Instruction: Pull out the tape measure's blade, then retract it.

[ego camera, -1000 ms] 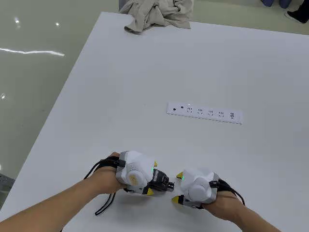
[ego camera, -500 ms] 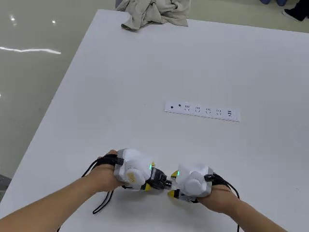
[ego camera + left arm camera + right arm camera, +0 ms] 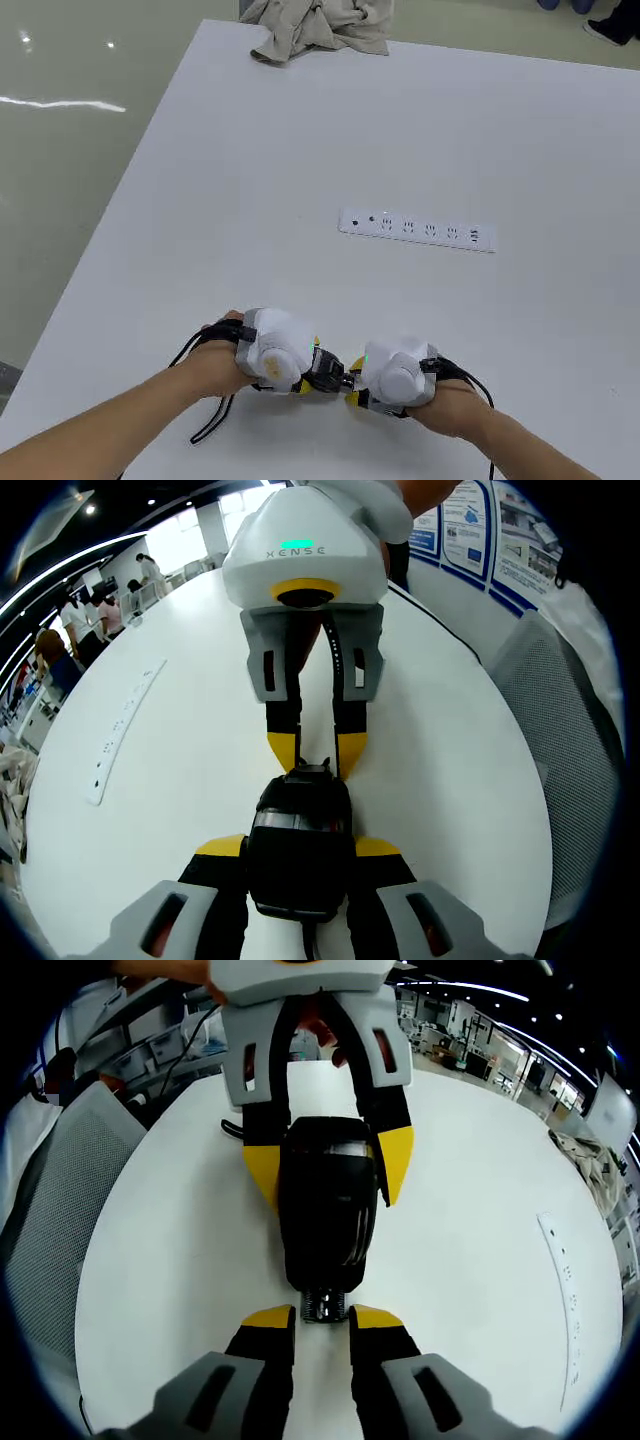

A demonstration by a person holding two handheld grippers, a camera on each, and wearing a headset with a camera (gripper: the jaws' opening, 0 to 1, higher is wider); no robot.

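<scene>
White table (image 3: 300, 150), near edge: left gripper (image 3: 300, 846) clamped on black tape measure (image 3: 300, 815). Its long axis runs L–R, straight at right gripper (image 3: 322, 1318), whose jaws look nipped on metal blade tab (image 3: 322, 1304). No blade out yet. Pull prob. goes rightward along the axis.

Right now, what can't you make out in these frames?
- Tape measure: head view, the left gripper and right gripper cover most of it; markings lost on its dark case in both gripper views.
- Metal tip: right gripper view, can't tell if the right gripper clamps it or just flanks it.
- Power strip: head view, too small to read its switch.
- Cloth: cut off by the head view's top edge.
</scene>
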